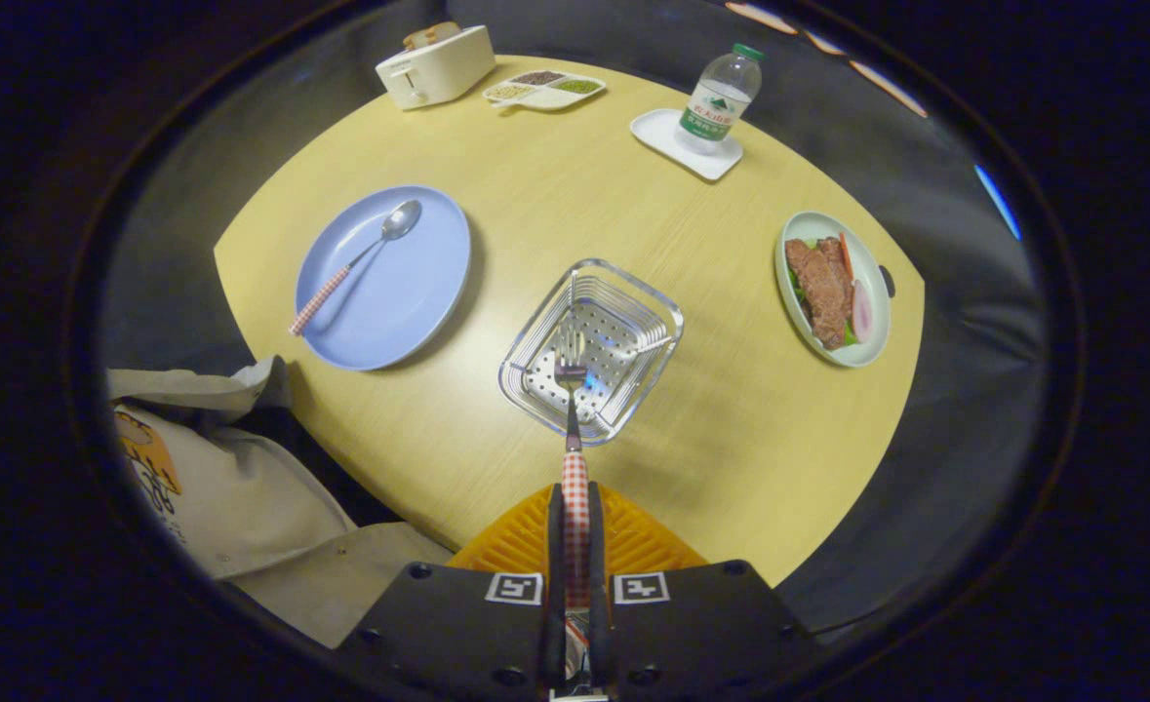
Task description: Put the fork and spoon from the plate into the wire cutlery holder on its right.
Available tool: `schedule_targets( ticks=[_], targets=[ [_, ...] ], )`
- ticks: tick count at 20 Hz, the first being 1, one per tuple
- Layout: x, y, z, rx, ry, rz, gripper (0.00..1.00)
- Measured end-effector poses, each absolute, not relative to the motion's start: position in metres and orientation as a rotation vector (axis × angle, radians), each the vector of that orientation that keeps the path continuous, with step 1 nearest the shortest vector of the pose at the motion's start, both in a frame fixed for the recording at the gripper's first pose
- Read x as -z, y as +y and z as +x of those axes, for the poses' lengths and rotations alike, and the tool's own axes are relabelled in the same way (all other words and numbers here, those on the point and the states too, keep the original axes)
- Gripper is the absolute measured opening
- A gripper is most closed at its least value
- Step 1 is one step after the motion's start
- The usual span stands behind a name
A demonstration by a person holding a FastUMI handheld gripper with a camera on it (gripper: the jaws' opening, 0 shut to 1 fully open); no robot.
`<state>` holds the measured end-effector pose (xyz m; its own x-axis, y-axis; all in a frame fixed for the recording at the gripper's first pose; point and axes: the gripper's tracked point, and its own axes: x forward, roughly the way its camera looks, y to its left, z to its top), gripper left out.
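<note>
Tool (575, 546) pinching fork (572, 429) (handle end hidden) | tines over holder (591, 351)

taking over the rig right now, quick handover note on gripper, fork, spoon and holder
Gripper: fingers shut on the fork by its checked handle, tines pointing ahead over the wire cutlery holder.
Spoon: lying on the blue plate, left of the holder, untouched.
Done: fork is lifted off the plate and lined up with the holder.
Left: lower and release the fork into the holder, then fetch the spoon and put it in too.
</note>
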<state>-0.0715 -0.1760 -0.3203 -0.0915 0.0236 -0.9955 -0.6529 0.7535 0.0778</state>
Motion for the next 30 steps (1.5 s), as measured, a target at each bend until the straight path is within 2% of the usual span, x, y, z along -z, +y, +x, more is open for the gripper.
schedule_targets(
  ticks=[6,7,8,22,26,30],
  targets=[
    [0.318,-0.172,-0.067,-0.573,1.590,-0.488,0.13],
    [0.317,-0.171,-0.066,-0.570,1.586,-0.482,0.17],
    [0.316,-0.169,-0.064,-0.566,1.582,-0.478,0.17],
    [0.305,-0.153,-0.041,-0.491,1.462,-0.403,0.21],
    [0.292,-0.131,-0.023,-0.470,1.316,-0.322,0.98],
    [0.268,-0.108,-0.015,-0.426,1.147,-0.237,0.98]
  ],
)
